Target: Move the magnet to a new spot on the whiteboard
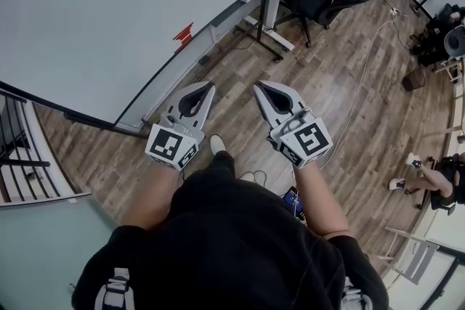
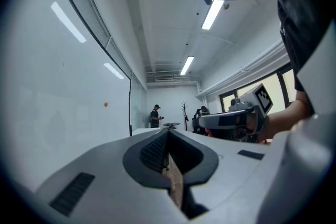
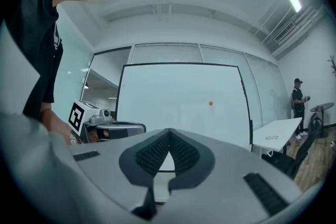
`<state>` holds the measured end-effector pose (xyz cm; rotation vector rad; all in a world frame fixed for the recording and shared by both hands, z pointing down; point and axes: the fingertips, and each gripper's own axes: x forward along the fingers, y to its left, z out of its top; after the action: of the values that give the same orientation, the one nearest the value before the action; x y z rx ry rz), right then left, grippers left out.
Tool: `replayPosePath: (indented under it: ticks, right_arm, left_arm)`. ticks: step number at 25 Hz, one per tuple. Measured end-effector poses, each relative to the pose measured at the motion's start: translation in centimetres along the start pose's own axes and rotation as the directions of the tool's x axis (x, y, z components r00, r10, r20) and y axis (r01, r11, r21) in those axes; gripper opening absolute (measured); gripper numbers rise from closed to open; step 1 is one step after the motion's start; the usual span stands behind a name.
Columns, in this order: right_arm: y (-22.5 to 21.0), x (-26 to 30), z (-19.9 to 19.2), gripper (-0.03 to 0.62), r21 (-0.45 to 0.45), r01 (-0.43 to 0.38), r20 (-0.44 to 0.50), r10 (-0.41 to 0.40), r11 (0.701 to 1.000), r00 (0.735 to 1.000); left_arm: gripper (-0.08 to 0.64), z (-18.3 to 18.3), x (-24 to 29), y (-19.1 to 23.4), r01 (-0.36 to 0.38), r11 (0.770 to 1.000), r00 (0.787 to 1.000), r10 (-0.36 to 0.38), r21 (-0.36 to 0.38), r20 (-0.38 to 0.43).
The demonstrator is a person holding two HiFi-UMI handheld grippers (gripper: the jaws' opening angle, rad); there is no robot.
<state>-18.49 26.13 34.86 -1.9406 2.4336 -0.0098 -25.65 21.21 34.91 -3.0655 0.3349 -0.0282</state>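
You're holding the left gripper and right gripper pressed together, empty; the small round orange magnet is sitting untouched on the large white whiteboard.

Bright even light from ceiling strip lights, soft shadows, strong fisheye curving, dark vignetted corners

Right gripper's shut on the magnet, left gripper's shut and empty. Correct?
No. The right gripper is shut but empty: the right gripper view shows the orange magnet on the whiteboard ahead, away from the jaws. The left gripper is shut and empty, as you said.
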Motion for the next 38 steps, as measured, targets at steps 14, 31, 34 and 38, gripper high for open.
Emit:
replayPosePath:
  ticks: [14, 31, 34, 38]
  right_arm:
    - [-4.7, 8.5, 0.0, 0.0, -0.036, -0.014, -0.033, 0.013, 0.999, 0.999]
    - [-9.4, 21.1, 0.0, 0.0, -0.031, 0.048, -0.045, -0.05, 0.998, 0.998]
    - [-9.9, 22.2, -0.5, 0.0, -0.026, 0.058, -0.052, -0.06, 0.998, 0.997]
    - [-11.1, 23.1, -1.3, 0.0, -0.018, 0.067, -0.063, -0.068, 0.998, 0.996]
  left_arm:
    - [0.002, -0.6, 5.7, 8.2, 0.006, 1.0, 1.0, -0.006, -0.026, 0.028]
    - [0.002, -1.2, 11.1, 20.7, 0.081, 0.996, 0.996, -0.08, -0.04, 0.039]
    - [0.002, -1.6, 11.9, 22.1, 0.09, 0.995, 0.995, -0.088, -0.039, 0.04]
    - [0.002, -2.3, 12.9, 23.1, 0.098, 0.994, 0.995, -0.097, -0.046, 0.028]
